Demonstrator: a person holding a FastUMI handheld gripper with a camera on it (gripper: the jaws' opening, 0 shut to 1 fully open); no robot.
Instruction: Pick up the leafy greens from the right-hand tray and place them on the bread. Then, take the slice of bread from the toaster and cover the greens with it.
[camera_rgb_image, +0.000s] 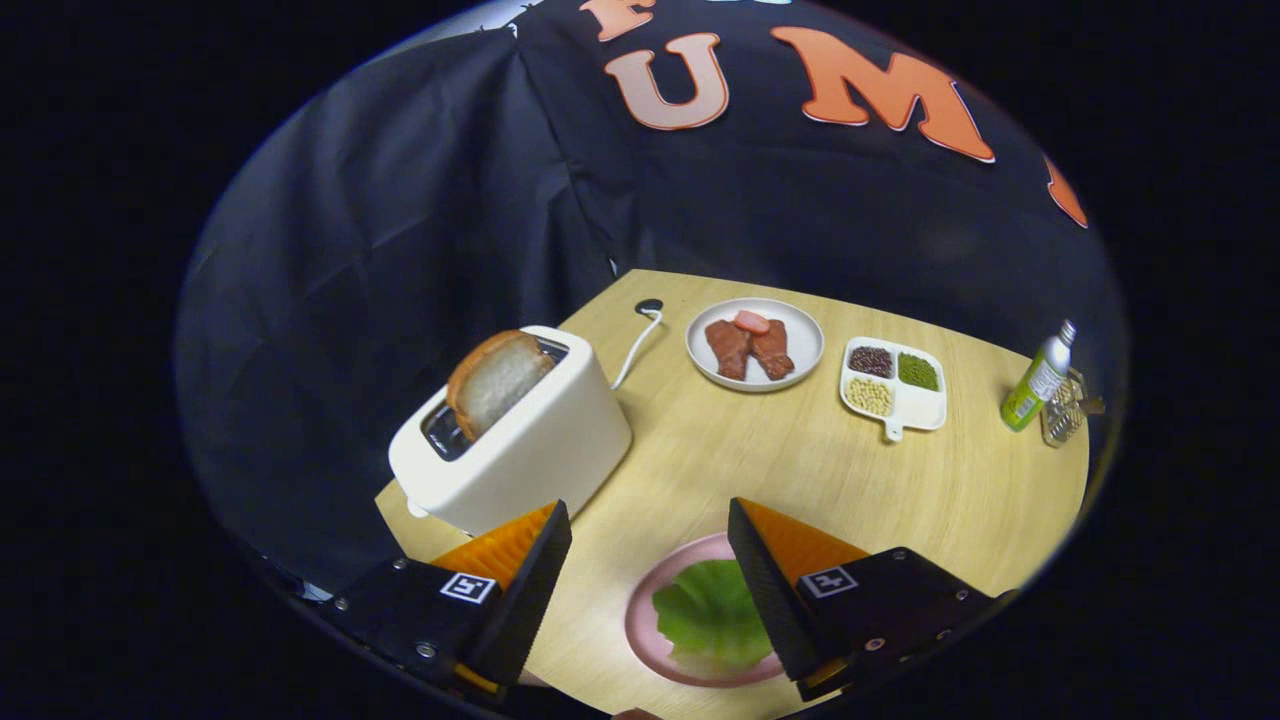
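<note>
The claw (650, 560) hangs above the near edge of the bench (820, 470) with its fingers spread wide and nothing held between them. Just under and between the fingers sits a pink plate (640, 610) carrying the leafy greens (710, 615), one flat lettuce leaf lying across it; whether bread lies beneath the leaf cannot be told, since the leaf and the right finger cover most of the plate. The wide spread suits either a release just made or a fresh reach, and judging by the leaf lying settled and free, the greens step looks done. Beyond the left finger stands the white toaster (530, 440), with the slice of bread (495, 380) raised well out of its slot, leaving plenty of edge to pinch. Farther back lie a plate of meat (755, 345), a divided tray of beans (895, 385) and a green bottle (1038, 380).
</note>
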